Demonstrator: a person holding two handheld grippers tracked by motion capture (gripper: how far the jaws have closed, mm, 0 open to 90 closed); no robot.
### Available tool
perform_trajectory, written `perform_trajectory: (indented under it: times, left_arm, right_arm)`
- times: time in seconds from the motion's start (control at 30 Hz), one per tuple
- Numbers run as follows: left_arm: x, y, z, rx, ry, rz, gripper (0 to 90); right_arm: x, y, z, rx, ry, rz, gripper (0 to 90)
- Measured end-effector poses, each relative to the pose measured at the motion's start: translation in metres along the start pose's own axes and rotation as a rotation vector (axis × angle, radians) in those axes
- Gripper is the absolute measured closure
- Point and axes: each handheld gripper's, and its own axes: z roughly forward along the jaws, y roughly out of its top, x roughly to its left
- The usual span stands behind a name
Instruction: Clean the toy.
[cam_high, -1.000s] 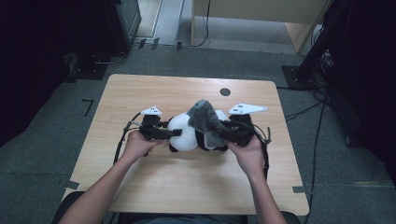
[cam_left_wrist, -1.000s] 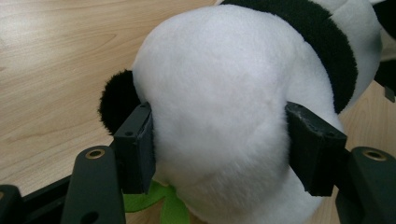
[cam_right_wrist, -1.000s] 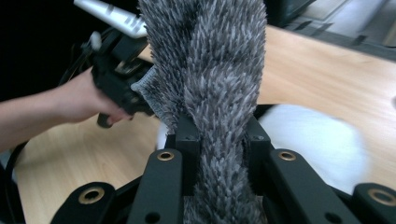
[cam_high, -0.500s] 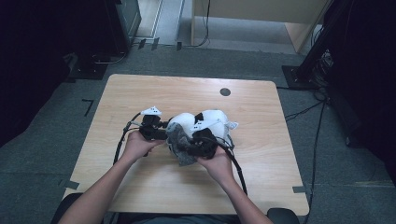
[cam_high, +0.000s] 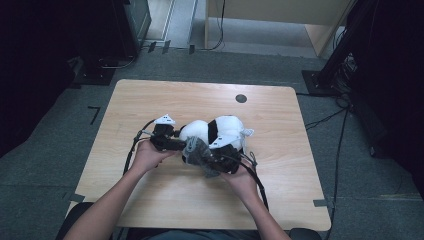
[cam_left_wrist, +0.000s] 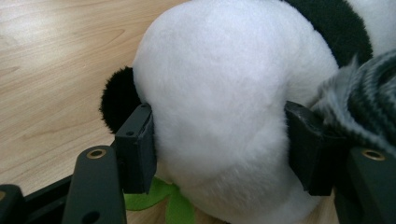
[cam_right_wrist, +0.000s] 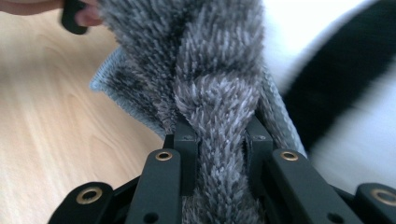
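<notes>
The right gripper (cam_high: 207, 161), clamped on the grey fuzzy cloth (cam_high: 198, 151), has swung down from over the plush panda (cam_high: 215, 132) to its near side, mid-table (cam_high: 150, 100), while the left gripper (cam_high: 179, 144) stays clamped on the panda's head, so wiping looks underway.

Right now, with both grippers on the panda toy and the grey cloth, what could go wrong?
1. The left gripper clamps the soft panda toy on its rounded white part; plush may squeeze out if pulled.
2. The right gripper pinches only a bunched fold of the grey cloth, which could slide free.
3. In the high view the cloth lies close to the left gripper and could snag on it.
</notes>
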Motion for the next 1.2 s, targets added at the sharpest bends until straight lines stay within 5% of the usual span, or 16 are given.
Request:
perform_trajectory:
  times: [0.43,0.8,0.9,1.03,1.2]
  left_arm:
    - [0.001,0.002,0.001,0.000,-0.012,-0.028,34.1]
    - [0.001,0.002,0.001,-0.009,-0.020,-0.049,33.3]
    - [0.001,0.002,0.001,-0.010,-0.020,-0.054,33.2]
    - [0.001,0.002,0.001,-0.012,-0.021,-0.060,33.2]
    - [0.002,0.003,0.000,-0.016,-0.030,-0.078,33.3]
  right_arm:
    - [-0.046,-0.013,-0.062,-0.119,-0.097,0.144,72.5]
    - [-0.086,-0.030,-0.081,-0.134,-0.193,0.260,75.0]
    - [-0.085,-0.025,-0.094,-0.189,-0.115,0.314,76.2]
    - [-0.061,-0.004,-0.099,-0.232,-0.073,0.232,76.2]
    - [-0.032,0.011,-0.069,-0.193,0.046,0.168,76.1]
